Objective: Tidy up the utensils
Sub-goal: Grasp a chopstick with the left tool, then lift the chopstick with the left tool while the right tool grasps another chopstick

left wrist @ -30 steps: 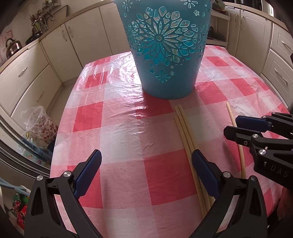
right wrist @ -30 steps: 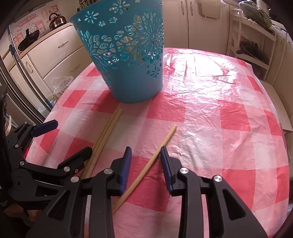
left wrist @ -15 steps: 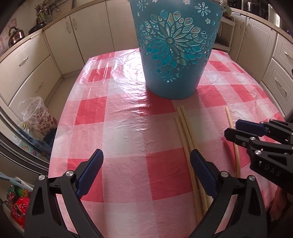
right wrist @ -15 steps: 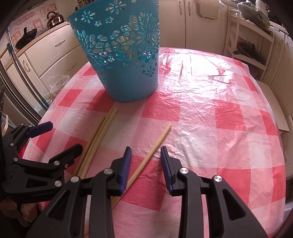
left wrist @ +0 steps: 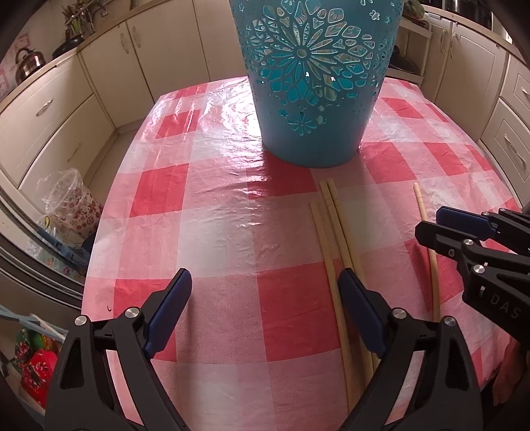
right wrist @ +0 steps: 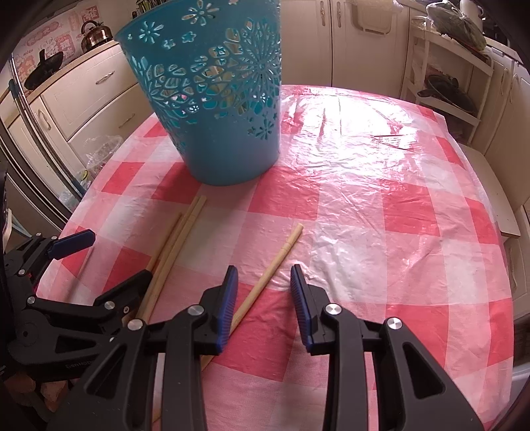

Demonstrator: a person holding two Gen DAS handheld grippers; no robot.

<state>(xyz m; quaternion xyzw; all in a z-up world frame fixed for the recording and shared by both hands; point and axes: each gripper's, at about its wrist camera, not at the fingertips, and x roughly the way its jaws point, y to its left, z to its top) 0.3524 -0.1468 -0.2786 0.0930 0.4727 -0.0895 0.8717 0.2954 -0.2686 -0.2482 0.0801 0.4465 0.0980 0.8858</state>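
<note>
A teal cut-out basket (left wrist: 314,83) (right wrist: 215,106) stands upright on the red-and-white checked tablecloth (left wrist: 215,232). In front of it lie three long bamboo chopsticks (left wrist: 334,238) (right wrist: 172,245) side by side, and one single chopstick (left wrist: 430,262) (right wrist: 268,275) apart to the right. My left gripper (left wrist: 265,285) hovers over the cloth with its jaws closing and nothing between them; its right finger covers part of the three chopsticks. My right gripper (right wrist: 263,275) stands open, partly wide, over the single chopstick, which passes under its left finger untouched.
Cream kitchen cabinets (left wrist: 66,109) ring the table. A kettle (right wrist: 94,31) sits on the counter at the left. A white rack (right wrist: 447,83) stands at the far right. A plastic bag (left wrist: 69,199) and clutter lie on the floor off the table's left edge.
My left gripper's jaws have narrowed a little, and its view has swung so the basket sits further right in it. The right gripper and the chopsticks have stayed where they were.
</note>
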